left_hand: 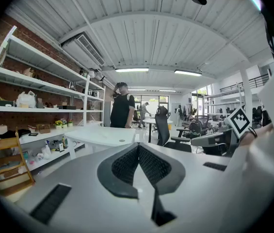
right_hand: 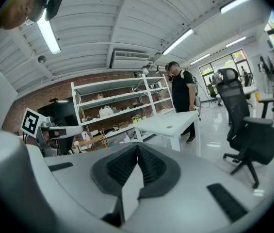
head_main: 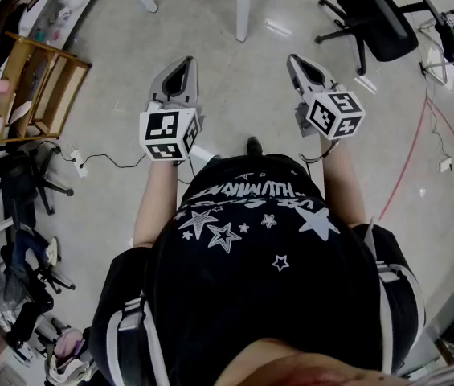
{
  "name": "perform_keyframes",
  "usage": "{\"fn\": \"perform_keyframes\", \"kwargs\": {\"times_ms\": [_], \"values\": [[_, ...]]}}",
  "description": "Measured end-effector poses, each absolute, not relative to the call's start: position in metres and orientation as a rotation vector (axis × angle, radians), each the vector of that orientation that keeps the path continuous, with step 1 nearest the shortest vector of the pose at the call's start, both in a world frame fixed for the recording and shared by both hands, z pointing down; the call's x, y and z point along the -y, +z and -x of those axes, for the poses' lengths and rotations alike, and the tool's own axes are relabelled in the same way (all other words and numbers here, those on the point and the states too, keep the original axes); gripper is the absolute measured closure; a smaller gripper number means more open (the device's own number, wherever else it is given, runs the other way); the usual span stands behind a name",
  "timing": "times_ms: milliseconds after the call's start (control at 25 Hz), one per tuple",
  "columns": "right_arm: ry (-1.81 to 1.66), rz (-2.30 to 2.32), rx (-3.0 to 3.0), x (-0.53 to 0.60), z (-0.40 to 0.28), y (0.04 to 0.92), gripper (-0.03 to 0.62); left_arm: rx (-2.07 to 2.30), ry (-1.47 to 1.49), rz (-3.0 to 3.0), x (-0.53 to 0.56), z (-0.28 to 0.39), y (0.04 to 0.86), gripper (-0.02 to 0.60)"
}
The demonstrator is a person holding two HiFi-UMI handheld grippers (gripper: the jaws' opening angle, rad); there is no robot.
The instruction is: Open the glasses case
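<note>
No glasses case shows in any view. In the head view I hold both grippers out level in front of my body, above the bare floor. The left gripper has its dark pads pressed together and nothing between them; in its own view the left gripper shows the same. The right gripper is also shut and empty, and in its own view the right gripper has its pads meeting at the tip. Each gripper's marker cube shows in the other's view.
A white table stands ahead with a person in black beside it. Its legs show at the top of the head view. Black office chairs stand to the right, and shelves and a wooden chair to the left.
</note>
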State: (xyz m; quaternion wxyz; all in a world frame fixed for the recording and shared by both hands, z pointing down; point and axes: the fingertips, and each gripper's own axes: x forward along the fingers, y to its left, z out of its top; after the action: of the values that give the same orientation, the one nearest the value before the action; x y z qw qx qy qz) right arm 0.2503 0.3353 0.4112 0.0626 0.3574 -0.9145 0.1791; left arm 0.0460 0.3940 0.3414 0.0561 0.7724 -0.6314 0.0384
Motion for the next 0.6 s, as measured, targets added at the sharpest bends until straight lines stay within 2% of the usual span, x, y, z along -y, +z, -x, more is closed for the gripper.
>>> {"fn": "perform_keyframes", "kwargs": {"times_ms": [600], "values": [[0.609, -1.022, 2.771, -0.300, -0.309, 0.433, 0.585, 1.891, 0.080, -2.310, -0.366, -0.106, 0.349, 0.569]]}}
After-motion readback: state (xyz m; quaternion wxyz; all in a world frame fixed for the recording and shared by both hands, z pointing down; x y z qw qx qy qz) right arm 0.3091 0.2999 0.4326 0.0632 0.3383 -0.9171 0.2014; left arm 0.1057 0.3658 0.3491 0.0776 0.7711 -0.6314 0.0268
